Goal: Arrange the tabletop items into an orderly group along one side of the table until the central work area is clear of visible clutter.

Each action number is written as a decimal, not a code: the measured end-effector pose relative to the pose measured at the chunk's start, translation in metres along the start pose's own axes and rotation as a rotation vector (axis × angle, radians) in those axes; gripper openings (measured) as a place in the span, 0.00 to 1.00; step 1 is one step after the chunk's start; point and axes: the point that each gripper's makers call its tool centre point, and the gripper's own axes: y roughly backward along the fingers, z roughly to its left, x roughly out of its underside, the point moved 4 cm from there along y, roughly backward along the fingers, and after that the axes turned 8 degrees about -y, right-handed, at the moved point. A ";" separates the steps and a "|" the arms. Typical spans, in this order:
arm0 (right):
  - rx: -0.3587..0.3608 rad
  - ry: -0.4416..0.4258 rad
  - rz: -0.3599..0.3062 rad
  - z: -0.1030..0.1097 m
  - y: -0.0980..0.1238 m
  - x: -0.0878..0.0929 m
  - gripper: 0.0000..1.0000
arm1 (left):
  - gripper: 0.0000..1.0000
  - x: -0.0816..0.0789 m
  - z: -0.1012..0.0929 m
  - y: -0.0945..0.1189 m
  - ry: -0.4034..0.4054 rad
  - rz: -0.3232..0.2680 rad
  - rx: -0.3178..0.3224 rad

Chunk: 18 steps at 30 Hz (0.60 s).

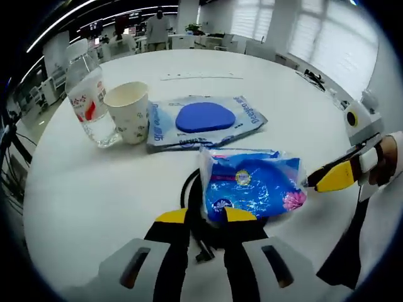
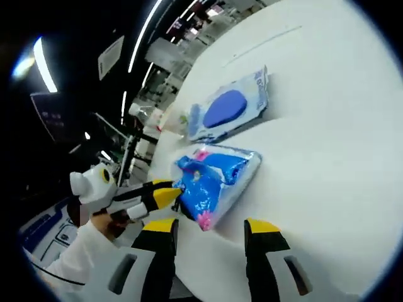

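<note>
Table [image 1: 94,189]: white. Pack [image 1: 255,184]: glossy blue with a pink flower. Wipes [image 1: 204,121]: pale blue, dark blue oval lid. Cup [image 1: 128,112]: cream (small speckled print). Bottle [image 1: 91,104]: clear, red-and-white label. Cable [image 1: 195,236]: black.

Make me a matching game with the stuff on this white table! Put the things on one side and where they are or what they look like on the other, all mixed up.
Things:
1. paper cup
2. water bottle
3. flat wipes pack
4. shiny blue packet

Descriptions:
A. lies flat, with a dark blue oval on top
B. clear, with a red and white label
C. between the two yellow-tipped tools, on top of a black cable
D. cream coloured, open at the top, standing beside the bottle

Pairs: 1-D, 2-B, 3-A, 4-C
</note>
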 end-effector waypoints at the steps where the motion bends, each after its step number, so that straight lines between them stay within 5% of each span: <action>1: 0.001 0.005 0.003 0.000 -0.002 0.000 0.38 | 0.17 0.000 0.000 0.000 0.002 -0.005 -0.005; 11: 0.047 0.064 -0.001 -0.013 -0.009 -0.003 0.03 | 0.04 0.001 -0.003 0.007 0.002 -0.021 -0.019; 18: 0.096 0.130 0.005 -0.022 -0.001 -0.005 0.00 | 0.00 -0.004 -0.014 0.009 -0.028 -0.044 -0.006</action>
